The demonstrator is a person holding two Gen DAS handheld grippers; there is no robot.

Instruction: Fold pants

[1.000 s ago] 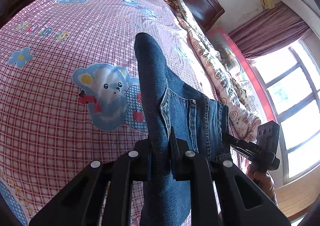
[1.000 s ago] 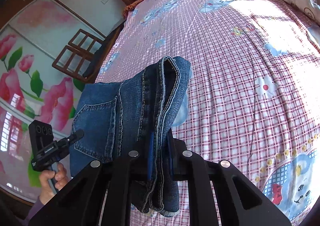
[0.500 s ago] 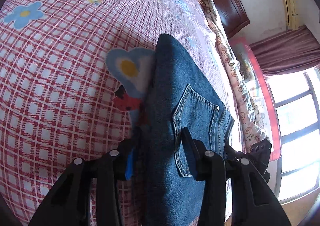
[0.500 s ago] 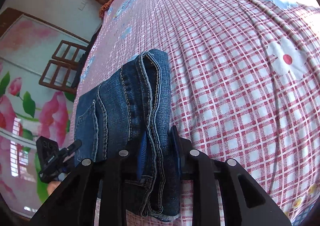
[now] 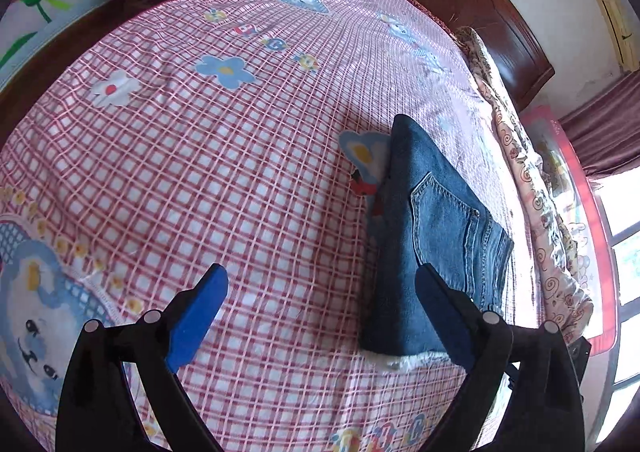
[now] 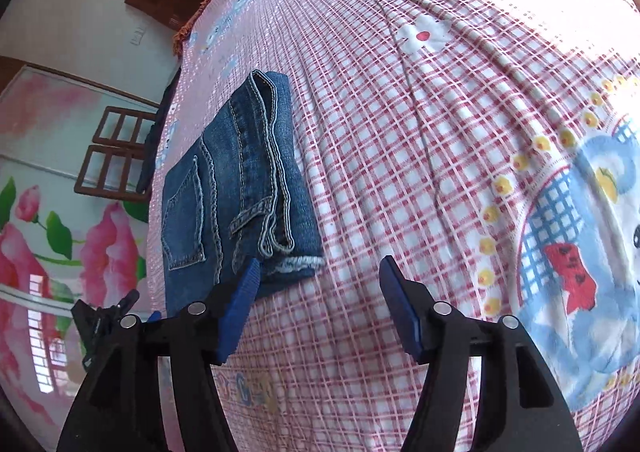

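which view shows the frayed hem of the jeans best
The right wrist view. There the jeans lie folded with the stacked hems facing the camera, and the frayed hem is in plain sight beside the open right gripper. In the left wrist view only a pale fringe peeks out, partly behind the open left gripper.

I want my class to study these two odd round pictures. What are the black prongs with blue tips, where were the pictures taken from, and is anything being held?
No robot here: a person holds a two-finger tool in each hand. Each carries a fisheye camera looking along its fingers, hence the round, bent view. One picture is from the left hand-held gripper, the other from the right hand-held gripper. Both are open and hold nothing. On the pink checked bedsheet lie the folded jeans, back pocket facing up.
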